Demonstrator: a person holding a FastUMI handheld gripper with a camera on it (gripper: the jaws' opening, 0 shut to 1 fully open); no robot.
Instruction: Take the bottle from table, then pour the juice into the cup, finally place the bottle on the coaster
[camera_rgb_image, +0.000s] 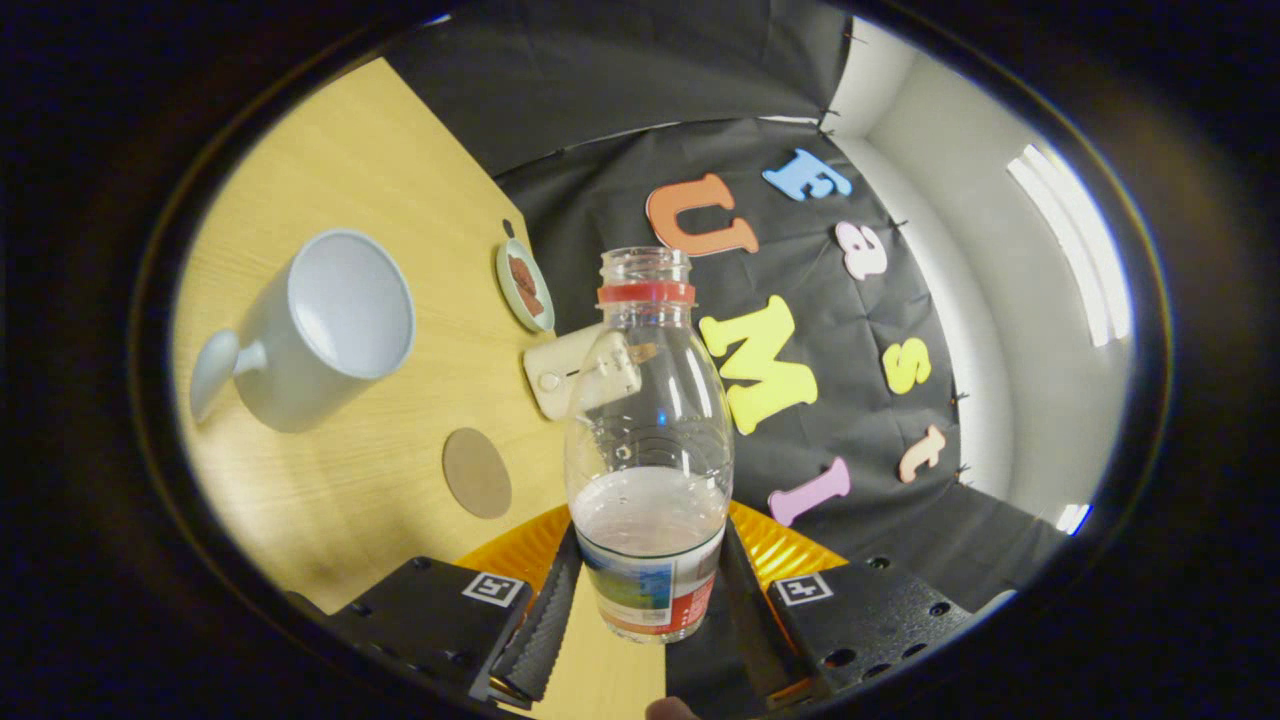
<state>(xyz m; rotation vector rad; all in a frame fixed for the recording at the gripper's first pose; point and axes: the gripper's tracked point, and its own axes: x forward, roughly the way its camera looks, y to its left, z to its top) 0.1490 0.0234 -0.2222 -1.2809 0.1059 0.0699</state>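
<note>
Bottle (648, 440) held up, uncapped, w/ the table tipped in view – you looked set to pour.

Your gripper (640, 620) had both fingers pressed on the bottle's label end, closed to its width; neck pointed away from you, juice low in it, so prob. gripped low to leave the mouth free. On the wooden table (300, 480): 1 grey mug (310, 325), 1 round coaster (477, 472) nearer the fingers, 1 small dish (524, 285) by the far edge, 1 cream gadget (580, 372) behind the bottle.
</note>
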